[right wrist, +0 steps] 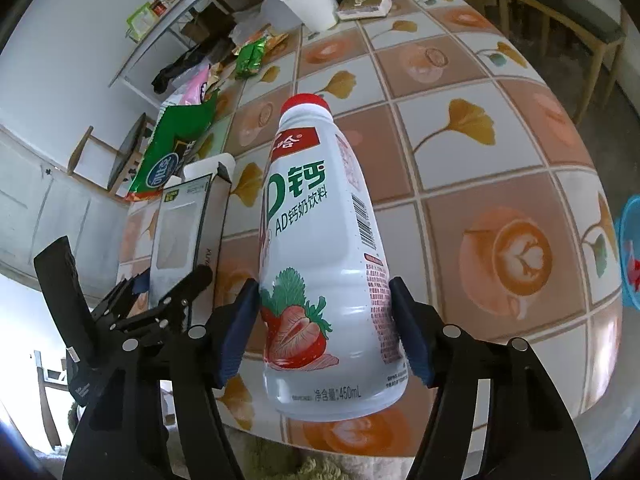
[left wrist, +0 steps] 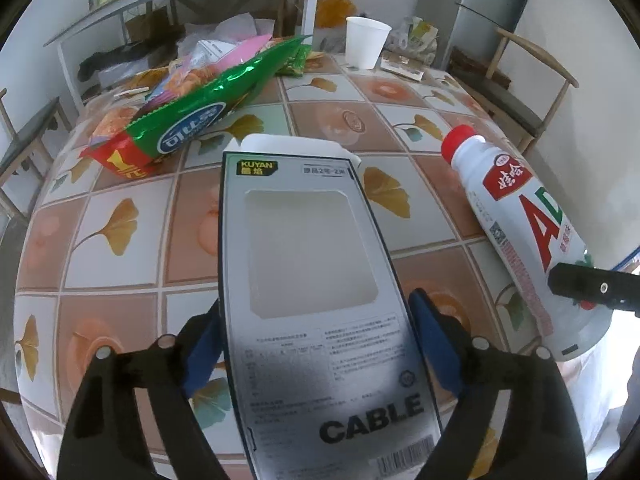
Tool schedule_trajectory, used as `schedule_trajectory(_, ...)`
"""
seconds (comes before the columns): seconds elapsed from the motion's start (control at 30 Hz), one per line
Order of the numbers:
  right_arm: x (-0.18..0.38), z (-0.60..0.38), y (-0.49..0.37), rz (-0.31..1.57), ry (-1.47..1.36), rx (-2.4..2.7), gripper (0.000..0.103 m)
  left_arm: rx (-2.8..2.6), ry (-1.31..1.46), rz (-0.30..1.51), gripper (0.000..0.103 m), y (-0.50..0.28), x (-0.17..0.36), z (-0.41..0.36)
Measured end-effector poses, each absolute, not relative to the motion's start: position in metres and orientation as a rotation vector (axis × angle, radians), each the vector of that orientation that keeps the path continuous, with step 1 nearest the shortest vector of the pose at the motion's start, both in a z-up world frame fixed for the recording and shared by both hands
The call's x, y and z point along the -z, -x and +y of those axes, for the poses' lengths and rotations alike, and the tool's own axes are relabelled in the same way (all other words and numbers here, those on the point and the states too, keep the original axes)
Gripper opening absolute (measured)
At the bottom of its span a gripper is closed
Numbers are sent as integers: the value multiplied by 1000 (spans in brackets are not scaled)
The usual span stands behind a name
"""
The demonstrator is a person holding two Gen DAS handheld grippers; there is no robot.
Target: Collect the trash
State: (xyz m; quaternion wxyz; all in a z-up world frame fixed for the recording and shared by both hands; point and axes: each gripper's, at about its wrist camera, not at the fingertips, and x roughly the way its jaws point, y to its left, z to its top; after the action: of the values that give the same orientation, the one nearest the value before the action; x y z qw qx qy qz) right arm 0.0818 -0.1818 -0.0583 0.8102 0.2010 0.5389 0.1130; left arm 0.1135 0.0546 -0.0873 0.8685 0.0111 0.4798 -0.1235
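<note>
So the left gripper (left wrist: 316,344) has its blue pads clamped on both long edges of a box (left wrist: 308,280), held up over the table (left wrist: 420,208). The box is flat, grey-silver with a dark edge, a big see-through window in the upper half, "KUYAN" on a yellow-green tag at the top, "CABLE" in fat black letters near the bottom plus a barcode. Its white top flap is popped open.

The right gripper (right wrist: 324,332) is squeezing the lower part of a bottle (right wrist: 320,248), also off the table and tilted away from the camera. It's white plastic with a red cap, a red brand patch, green "AD" lettering, a strawberry picture down low and a barcode on the side.

Further back there's a green snack bag (left wrist: 208,108) lying on a heap of wrappers, and a white paper cup (left wrist: 366,42) standing near the far edge.
</note>
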Motion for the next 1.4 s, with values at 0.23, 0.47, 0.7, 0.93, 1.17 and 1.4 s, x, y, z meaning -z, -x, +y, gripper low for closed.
schedule_trajectory(0.23,51,-188,-61,1220,-419,-278,63,343,4,1061,84,-93,84,67)
schedule_trajectory(0.47,31,-183,-69,1172,-315,-258,78,318,59,1087,86,-99,82,74)
schedule_trajectory(0.7,24,-162,-87,1134,-189,-250,79,284,-6,1059,89,-103,79,65)
schedule_trajectory(0.93,37,-141,-96,1166,-99,-244,79,263,-89,1050,90,-103,88,50)
schedule_trajectory(1.17,42,-136,-96,1185,-78,-223,75,259,-131,1035,90,-104,90,45)
schedule_trajectory(1.4,45,-135,-96,1194,-72,-215,71,258,-136,1033,90,-104,90,43)
